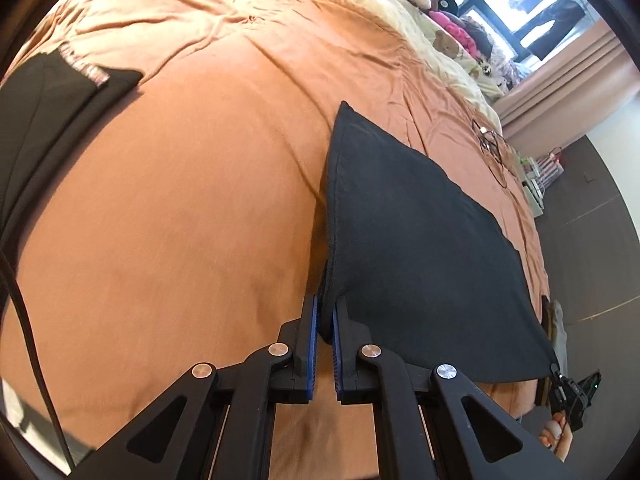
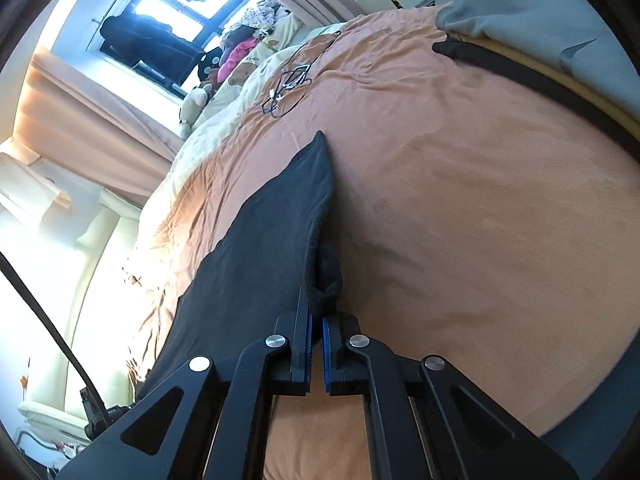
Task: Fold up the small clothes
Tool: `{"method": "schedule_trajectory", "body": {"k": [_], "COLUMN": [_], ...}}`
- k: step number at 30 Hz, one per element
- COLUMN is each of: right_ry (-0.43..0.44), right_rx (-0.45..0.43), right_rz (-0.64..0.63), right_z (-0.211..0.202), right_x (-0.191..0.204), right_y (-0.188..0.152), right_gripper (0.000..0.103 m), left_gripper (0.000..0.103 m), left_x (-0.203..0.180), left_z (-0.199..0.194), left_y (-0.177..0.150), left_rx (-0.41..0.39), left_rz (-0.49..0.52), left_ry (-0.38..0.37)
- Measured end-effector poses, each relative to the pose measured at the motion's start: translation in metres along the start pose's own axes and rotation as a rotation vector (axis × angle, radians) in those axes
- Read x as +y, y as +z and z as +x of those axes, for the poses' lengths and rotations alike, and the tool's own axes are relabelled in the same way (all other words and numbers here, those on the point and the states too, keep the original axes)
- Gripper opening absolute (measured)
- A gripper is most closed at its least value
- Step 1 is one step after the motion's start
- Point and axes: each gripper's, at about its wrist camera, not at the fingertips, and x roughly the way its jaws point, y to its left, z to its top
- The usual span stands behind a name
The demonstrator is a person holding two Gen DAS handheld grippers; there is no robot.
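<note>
Black garment [image 1: 420,240] apparently between both claws

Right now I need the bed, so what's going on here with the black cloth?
A person is folding a black cloth on the orange bedspread, with a gripper in each hand. The left gripper and the right gripper are each shut on a corner of it, one at either end of the same edge. The cloth hangs stretched between them, its far part lying on the bed. A tangle of cable lies farther up the bedspread, and other clothes sit off to the side.
</note>
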Motion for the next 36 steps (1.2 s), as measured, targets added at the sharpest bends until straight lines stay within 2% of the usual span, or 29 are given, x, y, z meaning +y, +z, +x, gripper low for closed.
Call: {"method": "schedule_trajectory", "body": {"k": [7,15,19,22,24,25,26,28,32,36], "right_ry": [-0.009,-0.001,-0.083,-0.156,-0.169,-0.173,-0.173,-0.153,-0.114,-0.103], "right_rx": [0.040,0.056,0.062,0.024,0.028,0.030,0.034,0.053,0.102,0.145], "right_rz": [-0.019,-0.027,-0.026,-0.077,-0.126,-0.151,-0.177,-0.221,-0.294,-0.354], "right_z": [-0.023,-0.035,-0.043,-0.059,-0.064,-0.066,-0.065,-0.061,-0.045,-0.020], "right_x": [-0.008,-0.014,-0.013,0.004,0.021,0.031,0.041,0.065,0.104,0.136], "right_y": [-0.008,-0.010,-0.012,-0.012,-0.012,-0.012,-0.013,-0.018,-0.035,-0.051], "right_gripper": [0.000,0.001,0.005,0.006,0.006,0.006,0.006,0.006,0.006,0.006], "left_gripper": [0.006,0.006,0.007,0.009,0.013,0.020,0.033,0.044,0.045,0.045], "left_x": [0.017,0.019,0.024,0.034,0.039,0.042,0.045,0.051,0.059,0.060], "left_z": [-0.019,-0.022,-0.016,-0.012,-0.007,-0.003,0.000,0.007,0.017,0.024], "left_y": [-0.049,-0.076,-0.077,-0.082,-0.085,-0.085,-0.087,-0.088,-0.089,-0.085], "left_rx": [0.015,0.014,0.022,0.024,0.033,0.042,0.045,0.053,0.076,0.071], "left_rz": [-0.033,-0.053,-0.063,-0.091,-0.106,-0.112,-0.119,-0.137,-0.184,-0.190], "left_ry": [-0.032,-0.035,-0.062,-0.104,-0.134,-0.149,-0.162,-0.184,-0.248,-0.266]}}
